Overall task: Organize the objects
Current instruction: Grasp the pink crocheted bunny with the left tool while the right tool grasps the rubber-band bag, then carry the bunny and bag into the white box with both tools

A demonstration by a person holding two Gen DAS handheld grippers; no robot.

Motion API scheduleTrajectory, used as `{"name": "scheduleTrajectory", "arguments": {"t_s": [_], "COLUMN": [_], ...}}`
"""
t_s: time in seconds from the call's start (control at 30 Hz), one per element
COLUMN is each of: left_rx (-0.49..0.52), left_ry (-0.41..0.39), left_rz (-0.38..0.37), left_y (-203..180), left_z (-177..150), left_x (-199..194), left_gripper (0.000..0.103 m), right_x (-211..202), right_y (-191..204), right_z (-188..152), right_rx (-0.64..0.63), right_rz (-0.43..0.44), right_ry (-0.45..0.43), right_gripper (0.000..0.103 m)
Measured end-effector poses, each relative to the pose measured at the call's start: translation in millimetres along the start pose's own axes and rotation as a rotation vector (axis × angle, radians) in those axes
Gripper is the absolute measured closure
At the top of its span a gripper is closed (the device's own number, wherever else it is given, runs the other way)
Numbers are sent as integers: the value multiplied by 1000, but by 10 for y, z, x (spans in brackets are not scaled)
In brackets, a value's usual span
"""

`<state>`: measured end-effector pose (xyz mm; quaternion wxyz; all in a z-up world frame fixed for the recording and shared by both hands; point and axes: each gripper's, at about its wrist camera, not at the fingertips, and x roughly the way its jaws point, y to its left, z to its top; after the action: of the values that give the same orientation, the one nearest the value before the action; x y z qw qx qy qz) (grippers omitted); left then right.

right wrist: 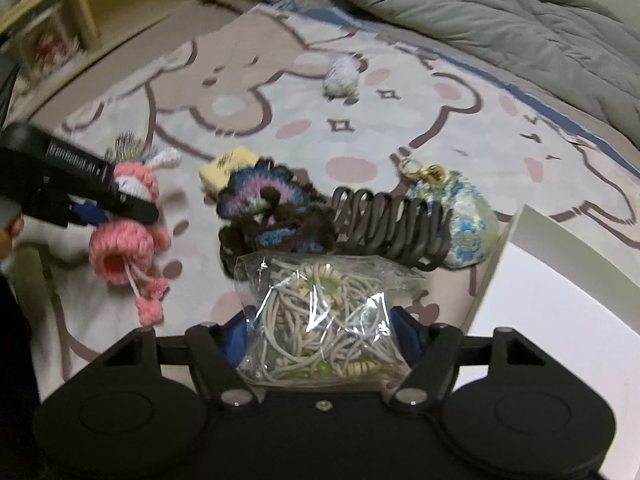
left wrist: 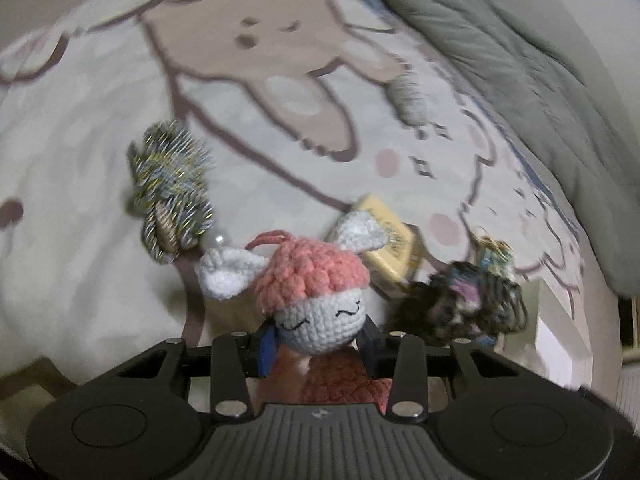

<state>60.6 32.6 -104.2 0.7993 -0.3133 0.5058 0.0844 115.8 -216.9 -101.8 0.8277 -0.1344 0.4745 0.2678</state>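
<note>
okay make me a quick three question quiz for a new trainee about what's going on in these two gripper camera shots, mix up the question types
1. True or false: the left gripper has its jaws shut on the crochet doll.
2. What does the right gripper hold? A) the dark claw hair clip B) the clear bag of hair ties C) the yellow box
3. Fill in: in the right wrist view, the white bin sits to the ___ of the blue floral pouch.

Key: 1 true; 2 B; 3 right.
</note>
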Motion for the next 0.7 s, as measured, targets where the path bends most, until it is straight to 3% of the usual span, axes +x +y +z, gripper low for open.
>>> {"name": "scheduleTrajectory", "arguments": {"t_s": [0.7], "left_rx": [434], "left_ry": [-223], "left_rz": [-53], "left_y": [-607], "left_z": [-80], "left_x": [-852], "left_gripper": [61], "right_x": [-832], "right_y": [115], "right_z": [191], "right_rx": [206], "right_rz": [-133], "right_ry": [-159], "right_gripper": [31]}}
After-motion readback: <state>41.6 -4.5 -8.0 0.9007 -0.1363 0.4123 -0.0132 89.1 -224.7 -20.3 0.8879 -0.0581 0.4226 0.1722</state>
